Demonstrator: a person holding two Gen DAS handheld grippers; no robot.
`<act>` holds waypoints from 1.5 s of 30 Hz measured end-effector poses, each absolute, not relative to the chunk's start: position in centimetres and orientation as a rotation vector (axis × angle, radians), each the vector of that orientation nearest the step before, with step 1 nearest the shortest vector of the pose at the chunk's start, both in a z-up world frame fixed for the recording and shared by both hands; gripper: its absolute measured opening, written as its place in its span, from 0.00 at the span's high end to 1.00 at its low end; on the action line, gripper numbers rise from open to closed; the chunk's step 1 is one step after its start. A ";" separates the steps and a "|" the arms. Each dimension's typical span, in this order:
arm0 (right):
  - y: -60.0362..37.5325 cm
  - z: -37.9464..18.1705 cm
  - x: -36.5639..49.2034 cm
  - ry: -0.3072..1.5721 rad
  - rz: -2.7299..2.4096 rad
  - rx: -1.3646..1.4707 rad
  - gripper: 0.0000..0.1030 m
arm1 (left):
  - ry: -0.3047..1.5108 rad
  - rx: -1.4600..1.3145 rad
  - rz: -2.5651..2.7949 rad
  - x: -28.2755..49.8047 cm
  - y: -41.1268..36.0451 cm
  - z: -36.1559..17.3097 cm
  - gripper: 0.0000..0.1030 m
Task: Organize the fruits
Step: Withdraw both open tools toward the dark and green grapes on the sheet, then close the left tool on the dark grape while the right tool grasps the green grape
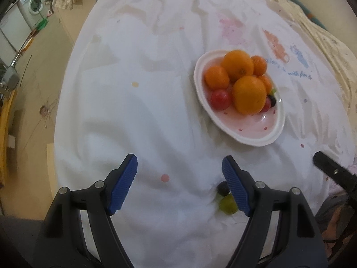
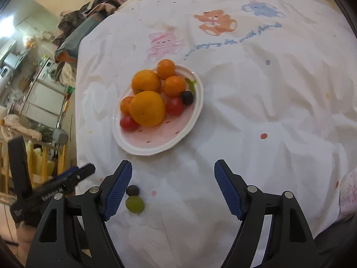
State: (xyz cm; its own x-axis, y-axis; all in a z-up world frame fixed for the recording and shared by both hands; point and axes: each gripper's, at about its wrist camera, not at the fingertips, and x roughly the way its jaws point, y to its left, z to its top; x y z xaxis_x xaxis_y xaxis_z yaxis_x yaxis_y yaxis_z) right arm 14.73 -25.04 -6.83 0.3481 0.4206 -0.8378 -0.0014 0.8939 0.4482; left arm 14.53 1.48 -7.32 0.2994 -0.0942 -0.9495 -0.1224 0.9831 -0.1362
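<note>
Left gripper (image 1: 179,184) and right gripper (image 2: 173,188) both released, empty; near side of plate (image 1: 274,134), dark grape (image 1: 223,188) touches green grape (image 1: 227,204), partly hidden by left gripper's pad.

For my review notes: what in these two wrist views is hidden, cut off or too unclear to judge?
- Left wrist view: the dark grape and green grape on the cloth are partly covered by the left gripper.
- Left wrist view: the plate's small dark fruit is mostly hidden behind the front orange.
- Right wrist view: the green piece by the plate's far rim is too blurred to identify.
- Both views: the hands holding the grippers are out of frame.
</note>
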 end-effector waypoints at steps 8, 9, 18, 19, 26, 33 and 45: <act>-25.4 -7.9 15.6 1.225 0.261 0.446 0.23 | 1.350 -0.232 -0.028 14.5 0.1 -9.3 0.31; -25.3 -7.9 15.6 1.227 0.259 0.444 0.23 | 1.372 -0.238 -0.045 14.5 -0.4 -9.7 0.39; -25.3 -8.3 15.8 1.237 0.249 0.437 0.23 | 1.483 -0.250 -0.129 15.2 -4.6 -11.9 0.58; -25.4 -8.3 15.7 1.236 0.248 0.436 0.23 | 1.488 -0.248 -0.127 15.3 -4.8 -12.1 0.63; -25.7 -8.4 15.7 1.240 0.240 0.446 0.23 | 1.534 -0.239 -0.101 15.7 -5.1 -13.4 0.74; -25.4 -8.4 15.7 1.236 0.243 0.427 0.23 | 1.509 -0.238 -0.108 15.5 -4.9 -13.1 0.82; -20.8 -11.2 14.3 1.381 0.418 0.413 0.23 | 1.283 -0.260 0.060 15.0 2.9 -7.5 0.82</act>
State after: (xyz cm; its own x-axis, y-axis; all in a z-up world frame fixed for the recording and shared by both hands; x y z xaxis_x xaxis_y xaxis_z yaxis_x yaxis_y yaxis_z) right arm 14.32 -20.80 -11.19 0.1401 0.5134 -0.8466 -0.0417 0.8574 0.5130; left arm 15.05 2.88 -7.48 0.2864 -0.1002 -0.9529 -0.1880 0.9693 -0.1584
